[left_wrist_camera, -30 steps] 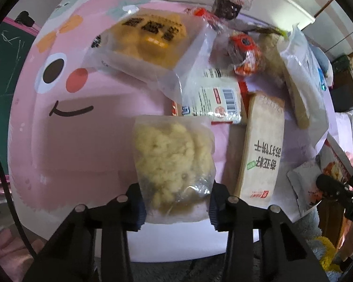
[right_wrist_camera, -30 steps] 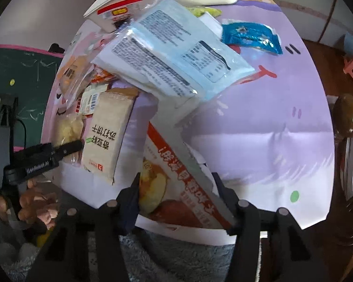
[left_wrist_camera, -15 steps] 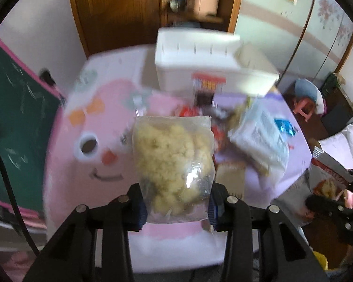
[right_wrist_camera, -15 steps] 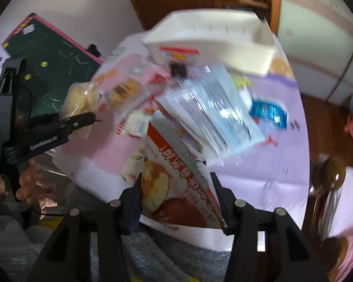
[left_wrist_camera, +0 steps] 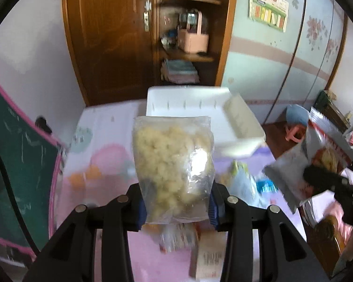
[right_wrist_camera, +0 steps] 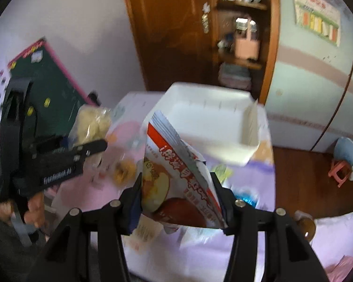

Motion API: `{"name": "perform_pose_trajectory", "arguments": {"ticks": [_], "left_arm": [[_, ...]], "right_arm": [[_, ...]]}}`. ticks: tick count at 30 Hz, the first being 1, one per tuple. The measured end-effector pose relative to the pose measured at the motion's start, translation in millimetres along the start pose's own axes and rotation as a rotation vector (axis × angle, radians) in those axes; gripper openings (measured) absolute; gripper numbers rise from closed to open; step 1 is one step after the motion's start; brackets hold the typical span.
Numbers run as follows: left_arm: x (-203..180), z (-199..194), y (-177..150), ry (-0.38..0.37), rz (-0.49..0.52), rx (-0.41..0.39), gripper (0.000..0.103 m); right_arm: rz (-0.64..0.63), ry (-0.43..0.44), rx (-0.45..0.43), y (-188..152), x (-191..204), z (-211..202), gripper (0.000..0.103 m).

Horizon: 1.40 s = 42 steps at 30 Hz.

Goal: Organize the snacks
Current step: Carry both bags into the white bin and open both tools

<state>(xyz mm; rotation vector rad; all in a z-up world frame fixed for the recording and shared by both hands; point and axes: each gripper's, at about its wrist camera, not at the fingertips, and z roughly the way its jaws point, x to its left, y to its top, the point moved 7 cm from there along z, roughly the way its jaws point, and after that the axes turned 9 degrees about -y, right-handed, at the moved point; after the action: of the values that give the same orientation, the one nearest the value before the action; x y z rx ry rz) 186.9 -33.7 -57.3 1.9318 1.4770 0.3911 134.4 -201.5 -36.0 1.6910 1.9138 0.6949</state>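
The left gripper (left_wrist_camera: 176, 208) is clamped tight on the bottom edge of a clear bag of pale yellow puffs (left_wrist_camera: 174, 164), and the bag stands upright between its jaws, held in the air above the pink table (left_wrist_camera: 101, 159). The right gripper (right_wrist_camera: 180, 203) has its jaws about half open and pressed against both sides of a red and white snack packet (right_wrist_camera: 176, 183) with a picture of fruit on it; the packet tilts up toward the bin. Beyond both bags sits a white bin (left_wrist_camera: 200, 108), at the far end of the table in front of the wooden cabinet (left_wrist_camera: 120, 35). Its inside looks bare, though the near wall hides part of the floor. More snacks lie blurred on the table below the grippers, among them a small blue packet (left_wrist_camera: 266, 185) and a tan cracker pack (left_wrist_camera: 209, 258). In the right wrist view a hand (right_wrist_camera: 33, 209) grips the left gripper's handle.
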Motion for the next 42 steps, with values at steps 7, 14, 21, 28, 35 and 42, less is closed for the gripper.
{"name": "perform_pose_trajectory", "arguments": {"ticks": [7, 14, 21, 28, 35, 42], "left_arm": [[-1, 43, 87, 0.092, 0.066, -0.097, 0.04], [11, 121, 133, 0.077, 0.006, -0.055, 0.04], [27, 197, 121, 0.048, -0.074, 0.069, 0.062], [29, 206, 106, 0.054, -0.089, 0.087, 0.093], [24, 181, 95, 0.071, -0.062, 0.051, 0.093], [17, 156, 95, 0.081, -0.04, 0.021, 0.093]], "right_arm": [[0.099, -0.11, -0.051, 90, -40, 66, 0.052], [0.121, -0.195, 0.051, 119, -62, 162, 0.052], [0.131, -0.201, 0.203, 96, -66, 222, 0.053], [0.171, -0.179, 0.202, 83, -72, 234, 0.073], [0.202, -0.199, 0.154, 81, -78, 217, 0.074], [0.208, -0.182, 0.109, 85, -77, 193, 0.074]]}}
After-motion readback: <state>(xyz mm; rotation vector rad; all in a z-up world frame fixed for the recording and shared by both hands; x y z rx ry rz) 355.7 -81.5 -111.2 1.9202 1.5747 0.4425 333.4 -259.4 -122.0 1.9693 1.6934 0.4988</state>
